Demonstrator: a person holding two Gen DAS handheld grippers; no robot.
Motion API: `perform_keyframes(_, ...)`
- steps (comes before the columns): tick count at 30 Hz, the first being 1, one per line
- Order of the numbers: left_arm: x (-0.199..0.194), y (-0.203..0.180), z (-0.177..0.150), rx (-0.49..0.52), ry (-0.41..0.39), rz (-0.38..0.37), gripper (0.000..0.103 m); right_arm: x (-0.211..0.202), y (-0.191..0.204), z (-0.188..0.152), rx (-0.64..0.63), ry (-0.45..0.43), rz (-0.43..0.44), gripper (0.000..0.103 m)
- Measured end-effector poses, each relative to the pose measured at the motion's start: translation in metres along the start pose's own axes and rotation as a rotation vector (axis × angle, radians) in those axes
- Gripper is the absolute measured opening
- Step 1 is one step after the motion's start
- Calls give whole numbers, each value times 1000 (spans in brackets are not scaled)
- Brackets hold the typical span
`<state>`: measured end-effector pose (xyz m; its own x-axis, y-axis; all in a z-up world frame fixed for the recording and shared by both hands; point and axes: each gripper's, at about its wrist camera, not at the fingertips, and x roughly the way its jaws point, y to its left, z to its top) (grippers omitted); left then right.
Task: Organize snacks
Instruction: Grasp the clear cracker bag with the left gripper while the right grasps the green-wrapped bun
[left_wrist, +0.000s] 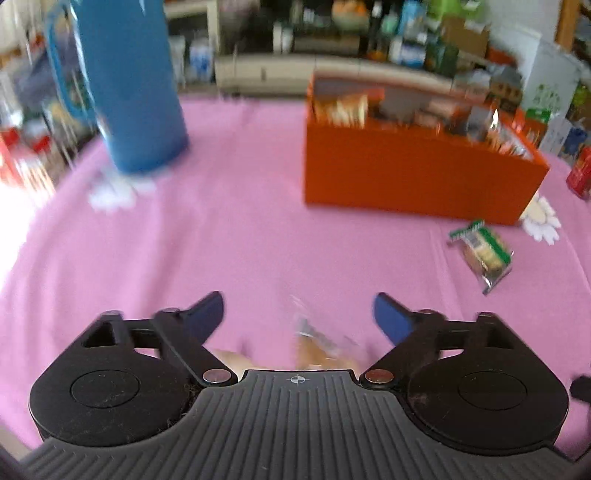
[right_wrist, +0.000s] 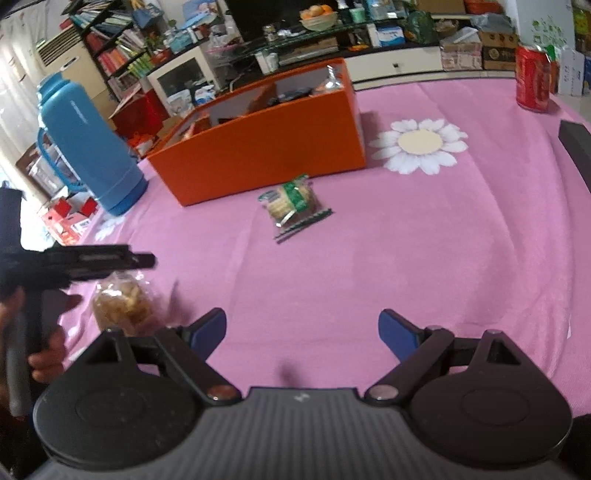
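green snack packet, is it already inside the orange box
No, the green snack packet lies on the pink tablecloth in front of the orange box, outside its walls.

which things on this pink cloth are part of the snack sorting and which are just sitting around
Part of the job:
- orange box
- green cracker packet
- clear snack bag
- left tool, open
- right tool, open

Just lying about:
- blue thermos
- red can
- daisy coaster

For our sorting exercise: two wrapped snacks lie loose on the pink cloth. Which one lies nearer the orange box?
The green-labelled cracker packet, just in front of the orange box; the clear bag of golden snacks lies far back, under the left gripper.
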<state>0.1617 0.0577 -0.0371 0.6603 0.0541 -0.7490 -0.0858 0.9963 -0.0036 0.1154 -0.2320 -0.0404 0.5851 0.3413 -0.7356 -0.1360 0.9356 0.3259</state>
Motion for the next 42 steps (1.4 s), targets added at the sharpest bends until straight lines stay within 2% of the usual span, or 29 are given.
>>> perform_keyframes(2, -12, 8, 1, 68, -6, -42, 68, -4, 4, 1, -3, -8, 21, 91)
perform_keyframes(5, -19, 21, -7, 158, 27, -54, 64, -2, 16, 1, -25, 0, 48, 91)
perform_keyframes(9, -20, 30, -25, 271, 80, -171, 59, 2, 28, -3, -66, 24, 51, 91)
perform_keyframes(10, -17, 28, -27, 293, 87, -178, 52, 3, 30, -4, -72, 28, 48, 91)
perform_keyframes(11, -13, 27, -29, 327, 90, -181, 40, 4, 30, -4, -76, 31, 43, 91)
perform_keyframes(12, -11, 24, -31, 359, 90, -202, 36, 5, 31, -4, -78, 33, 40, 91)
perform_keyframes(15, -4, 11, -32, 468, 70, -243, 40, 7, 29, -3, -79, 40, 31, 91)
perform_keyframes(17, 0, 2, -30, 551, 70, -266, 64, 8, 26, -2, -76, 45, 21, 91)
perform_keyframes(18, 1, -2, -29, 598, 66, -284, 66, 9, 24, -2, -74, 48, 16, 91)
perform_keyframes(19, 0, -6, -30, 640, 55, -287, 66, 10, 23, -1, -70, 52, 10, 91)
perform_keyframes(22, -2, -11, -26, 763, 6, -229, 67, 13, 17, -1, -59, 62, -6, 91)
perform_keyframes(25, -13, -10, -16, 832, -18, -282, 70, 16, 12, -1, -47, 69, -11, 92)
perform_keyframes(27, -15, -15, -15, 887, -8, -323, 74, 19, 12, -1, -42, 77, -10, 92)
perform_keyframes(31, 1, -30, -26, 1018, 51, -321, 75, 21, 16, -2, -48, 87, 1, 92)
perform_keyframes(33, 14, -35, -30, 1036, 87, -316, 75, 19, 19, -2, -66, 84, 6, 92)
perform_keyframes(37, 31, -35, -37, 1019, 147, -315, 62, 17, 19, 3, -80, 73, -7, 92)
perform_keyframes(40, 34, -27, -29, 860, 165, -290, 49, 22, 16, 16, -93, 57, -15, 92)
perform_keyframes(42, 37, -20, -22, 683, 185, -233, 47, 29, 18, 28, -124, 35, -17, 92)
